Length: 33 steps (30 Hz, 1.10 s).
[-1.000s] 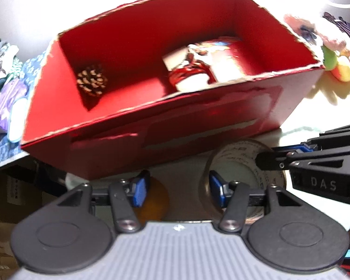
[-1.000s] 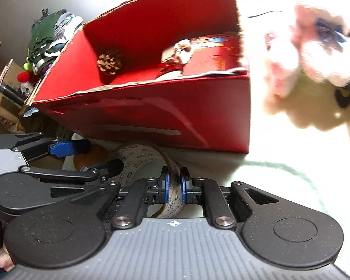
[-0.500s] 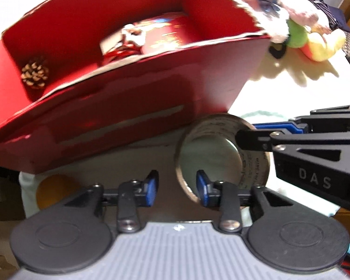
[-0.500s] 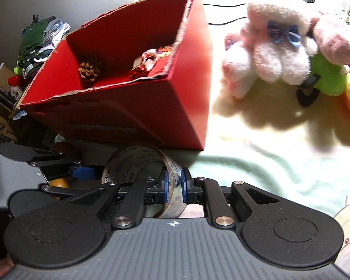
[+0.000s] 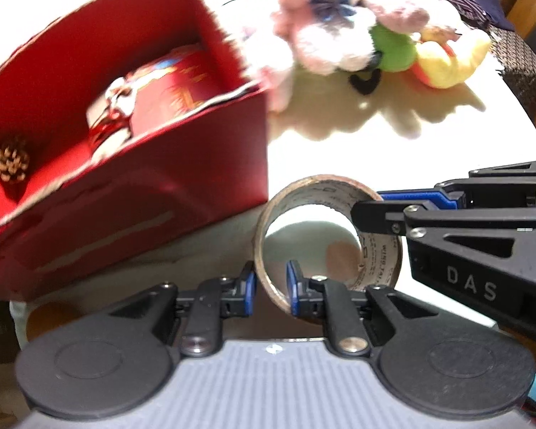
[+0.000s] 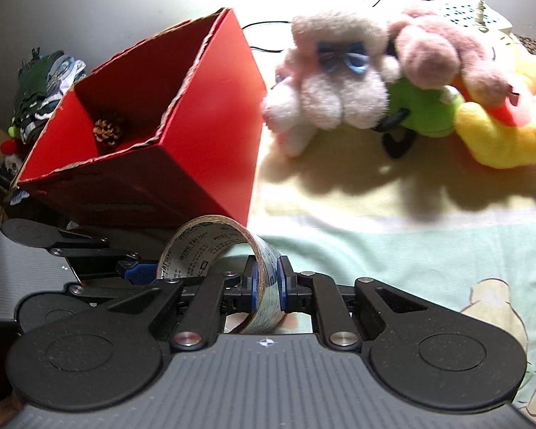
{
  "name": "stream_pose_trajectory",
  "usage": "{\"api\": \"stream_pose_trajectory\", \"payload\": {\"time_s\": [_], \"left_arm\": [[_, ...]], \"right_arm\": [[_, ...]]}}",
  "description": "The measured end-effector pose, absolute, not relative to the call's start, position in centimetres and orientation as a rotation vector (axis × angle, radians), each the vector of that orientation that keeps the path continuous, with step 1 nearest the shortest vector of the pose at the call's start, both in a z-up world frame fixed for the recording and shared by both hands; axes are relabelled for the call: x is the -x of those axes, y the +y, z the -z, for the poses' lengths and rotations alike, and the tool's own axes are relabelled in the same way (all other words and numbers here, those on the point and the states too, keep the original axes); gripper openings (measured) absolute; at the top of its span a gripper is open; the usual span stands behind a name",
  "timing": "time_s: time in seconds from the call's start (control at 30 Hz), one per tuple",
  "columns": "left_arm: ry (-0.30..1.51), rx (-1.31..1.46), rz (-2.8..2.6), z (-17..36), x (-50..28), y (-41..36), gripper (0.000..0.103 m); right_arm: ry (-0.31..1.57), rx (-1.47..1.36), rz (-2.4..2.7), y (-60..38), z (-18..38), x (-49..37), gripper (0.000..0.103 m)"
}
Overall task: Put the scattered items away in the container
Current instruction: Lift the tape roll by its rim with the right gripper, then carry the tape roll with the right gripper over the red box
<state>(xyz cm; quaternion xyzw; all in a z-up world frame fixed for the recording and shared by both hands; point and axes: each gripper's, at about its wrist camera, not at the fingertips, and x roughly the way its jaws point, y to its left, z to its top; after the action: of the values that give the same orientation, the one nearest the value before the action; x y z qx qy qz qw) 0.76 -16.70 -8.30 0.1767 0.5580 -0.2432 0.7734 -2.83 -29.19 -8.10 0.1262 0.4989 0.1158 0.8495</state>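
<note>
A cardboard-cored roll of clear packing tape (image 6: 211, 246), printed inside, is held just in front of the red cardboard box (image 6: 182, 164), its rim pinched on one side by the right gripper (image 6: 267, 287) and on the other by the left gripper (image 5: 271, 284). Inside the matte, ragged-edged box lie a scaly pine cone (image 6: 107, 130) and a glossy red packet (image 5: 168, 85), blurred. Fluffy plush toys (image 6: 393, 82) lie beside the box, cut off at the frame edge.

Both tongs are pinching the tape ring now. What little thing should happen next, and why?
Probably lift the tape roll up and leftward toward the red box's open top. The right tongs and left tongs each clamp its wall, yet it sits low in front of the box, below the rim.
</note>
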Motion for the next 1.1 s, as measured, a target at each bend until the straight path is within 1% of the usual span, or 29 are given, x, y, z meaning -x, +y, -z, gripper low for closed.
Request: {"api": "stream_pose_trajectory", "payload": {"time_s": [0.27,0.63,0.87,1.1], "left_arm": [[1.142,-0.428,0.577,6.6,-0.2,-19.9,0.016],[1.015,-0.447,0.610,2.5,-0.5,-22.7,0.016],[0.921,-0.418,0.579,-0.9,-1.4,-21.9,0.016],[0.851,-0.377,0.517,-4.1,-3.5,-19.0,0.015]], "right_arm": [[0.993,-0.321,-0.181,-32.5,6.8,3.6,0.011],[0.862,-0.322,-0.122,-34.7,2.9,3.9,0.011],[0.774,-0.300,-0.140,-33.9,-0.2,2.5,0.012],[0.692,-0.242,-0.202,-31.2,-3.3,0.4,0.012]]}}
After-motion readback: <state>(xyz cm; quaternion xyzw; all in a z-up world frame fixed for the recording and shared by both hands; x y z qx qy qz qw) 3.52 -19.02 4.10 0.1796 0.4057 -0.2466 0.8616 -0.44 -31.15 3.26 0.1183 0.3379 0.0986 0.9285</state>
